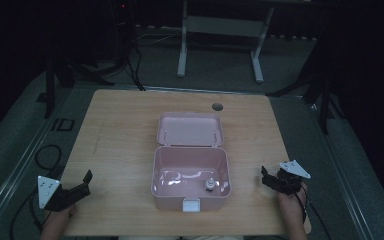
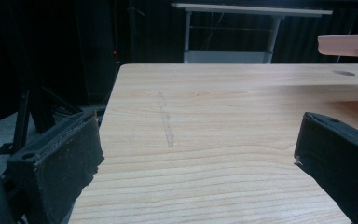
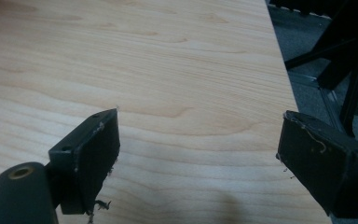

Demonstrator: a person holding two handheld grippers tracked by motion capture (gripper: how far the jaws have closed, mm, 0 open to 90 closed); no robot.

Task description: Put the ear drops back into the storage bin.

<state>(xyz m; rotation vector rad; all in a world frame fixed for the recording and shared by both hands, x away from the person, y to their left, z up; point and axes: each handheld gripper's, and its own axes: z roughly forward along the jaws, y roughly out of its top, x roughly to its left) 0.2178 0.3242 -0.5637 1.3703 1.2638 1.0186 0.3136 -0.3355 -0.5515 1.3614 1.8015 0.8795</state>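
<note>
Both tongs sit at the near corners of the wooden table (image 1: 120,125), one on each side of a pink box (image 1: 190,177). On the person's left, the left gripper (image 1: 82,182) rests near the near-left corner with its jaws spread wide and nothing between them; the left gripper view looks between the two black jaws across bare wood, with a faint pale streak (image 2: 166,122) in the grain ahead and the edge of the pink lid (image 2: 347,45) at the upper right. On the other side, the right gripper (image 1: 266,176) is held near the near-right edge of the table, its jaws also wide apart and holding nothing. The right gripper view shows plain wood between the jaws and the table's right edge beside the farther jaw, with grey floor (image 3: 307,60) beyond it.

The pink box stands open in the middle of the table, toward the near edge, well apart from both grippers. Its lid (image 1: 191,129) is folded back flat on the far side, and a pale latch tab (image 1: 190,204) sticks out of the near wall. Inside the box, near its near-right corner, stands a small bottle (image 1: 210,185) with a dark cap, upright. A round hole (image 1: 217,106) sits in the tabletop behind the lid.
</note>
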